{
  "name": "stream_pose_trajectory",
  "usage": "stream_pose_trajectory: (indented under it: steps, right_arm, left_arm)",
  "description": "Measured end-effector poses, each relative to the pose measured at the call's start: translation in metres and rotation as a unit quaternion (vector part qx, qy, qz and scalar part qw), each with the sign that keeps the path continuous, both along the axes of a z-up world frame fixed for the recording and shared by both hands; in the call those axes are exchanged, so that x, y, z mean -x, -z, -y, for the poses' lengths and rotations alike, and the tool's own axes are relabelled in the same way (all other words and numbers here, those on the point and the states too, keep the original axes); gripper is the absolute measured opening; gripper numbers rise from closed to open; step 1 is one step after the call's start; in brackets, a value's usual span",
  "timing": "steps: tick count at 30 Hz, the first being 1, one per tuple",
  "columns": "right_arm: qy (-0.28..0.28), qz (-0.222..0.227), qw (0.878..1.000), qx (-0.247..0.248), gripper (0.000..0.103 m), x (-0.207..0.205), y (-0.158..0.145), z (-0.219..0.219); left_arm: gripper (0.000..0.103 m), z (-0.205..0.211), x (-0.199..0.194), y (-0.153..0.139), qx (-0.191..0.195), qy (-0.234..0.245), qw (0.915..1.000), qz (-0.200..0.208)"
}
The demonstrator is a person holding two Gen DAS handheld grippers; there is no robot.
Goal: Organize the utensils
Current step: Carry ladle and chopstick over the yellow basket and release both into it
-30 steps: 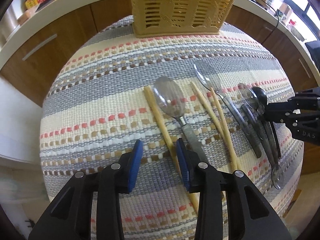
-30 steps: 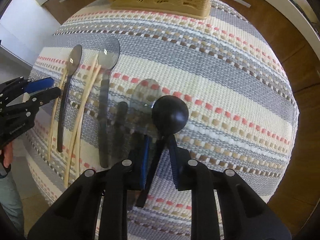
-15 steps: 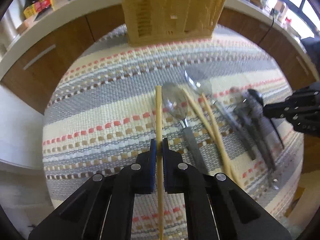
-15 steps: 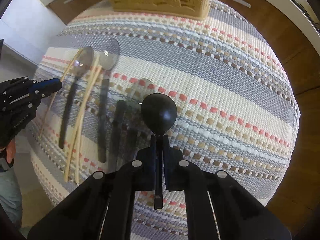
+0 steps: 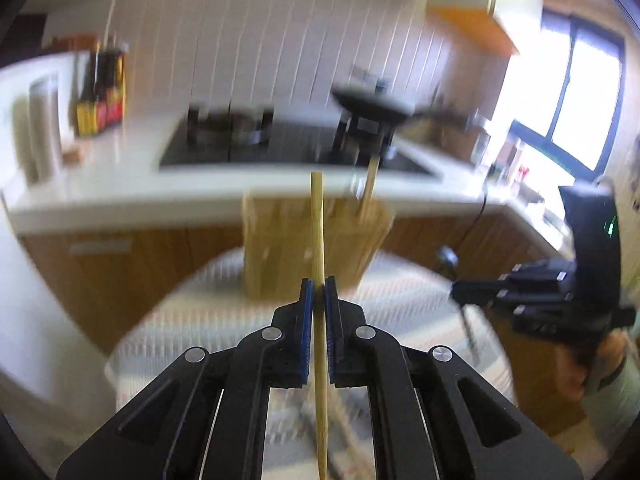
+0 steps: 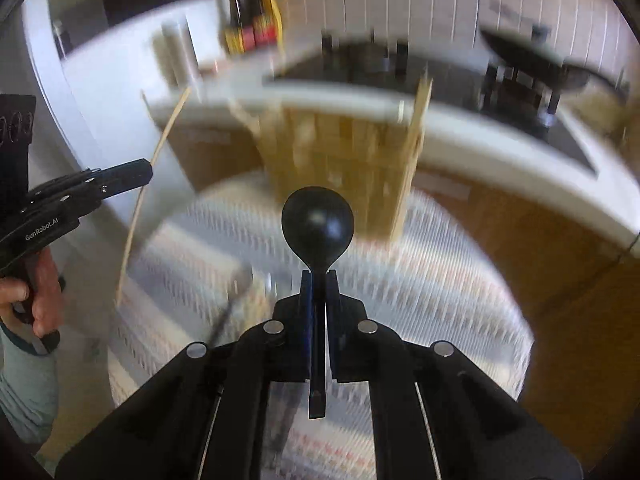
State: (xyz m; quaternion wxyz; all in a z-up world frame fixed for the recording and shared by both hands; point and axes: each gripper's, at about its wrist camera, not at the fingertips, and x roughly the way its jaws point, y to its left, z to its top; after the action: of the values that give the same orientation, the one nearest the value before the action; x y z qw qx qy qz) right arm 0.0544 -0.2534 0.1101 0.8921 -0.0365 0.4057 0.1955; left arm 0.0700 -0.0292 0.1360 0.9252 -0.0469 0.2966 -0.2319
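Left wrist, chopstick (image 5: 318, 232) clamped in tool (image 5: 319, 286)

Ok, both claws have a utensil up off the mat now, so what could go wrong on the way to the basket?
1. The left claw pinches the chopstick partway along, both ends overhanging; it could pivot or slip.
2. The right claw holds the black spoon just below its bowl, so it may swing.
3. The yellow basket already holds a chopstick; the incoming utensils could snag it.

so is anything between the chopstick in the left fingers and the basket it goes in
Nothing visible. The chopstick is clamped in the left gripper, lifted above the mat, and the yellow basket stands straight ahead with only open space between. One stick already stands in it.
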Motion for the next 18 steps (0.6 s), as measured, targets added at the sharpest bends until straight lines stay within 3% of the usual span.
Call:
stream_pose_trajectory:
  steps: [4, 9, 13, 18]
  right_arm:
    - [0.012, 0.063, 0.998, -0.019, 0.005, -0.013, -0.040, 0.003]
    - [0.026, 0.106, 0.993, -0.046, 0.005, -0.043, -0.057, 0.013]
    - [0.049, 0.143, 0.987, -0.054, 0.005, -0.071, -0.064, 0.015]
    - [0.067, 0.208, 0.973, -0.071, 0.005, -0.097, -0.061, 0.020]
  left_arm:
    - [0.004, 0.010, -0.002, -0.042, 0.025, -0.012, 0.9971, 0.071]
    - [0.004, 0.018, -0.027, -0.065, 0.068, -0.038, 0.9880, 0.134]
    - [0.004, 0.021, -0.048, -0.067, 0.081, -0.056, 0.9765, 0.192]
    - [0.004, 0.022, -0.086, -0.053, 0.092, -0.079, 0.9716, 0.203]
